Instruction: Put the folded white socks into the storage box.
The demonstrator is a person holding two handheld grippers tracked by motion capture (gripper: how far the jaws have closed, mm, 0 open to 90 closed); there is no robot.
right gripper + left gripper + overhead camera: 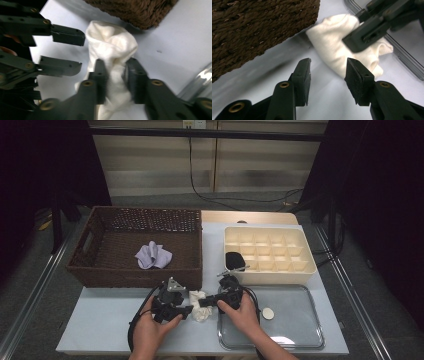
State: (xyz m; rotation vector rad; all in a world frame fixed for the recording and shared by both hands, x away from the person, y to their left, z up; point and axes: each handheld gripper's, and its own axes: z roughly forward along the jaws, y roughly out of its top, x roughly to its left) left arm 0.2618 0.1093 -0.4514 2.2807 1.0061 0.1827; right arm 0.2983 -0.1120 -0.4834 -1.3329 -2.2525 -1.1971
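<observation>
A crumpled white cloth [199,306] lies on the pale table just in front of the wicker basket, between my two grippers. In the right gripper view my right gripper [115,75] is shut on the white cloth [110,47], its pads pinching a fold near the middle. My left gripper [328,62] stands open beside the cloth [332,42], with bare table between its jaws; its right pad sits at the cloth's edge. In the high view the left gripper [191,310] comes from the left and the right gripper [204,303] from the right, tips nearly meeting.
A brown wicker basket [100,270] with a lilac cloth [153,255] in it stands at the back left. A cream divided box [310,265] holds a black item [234,260] at the back right. A clear tray [300,330] bearing a small round disc [268,313] lies front right.
</observation>
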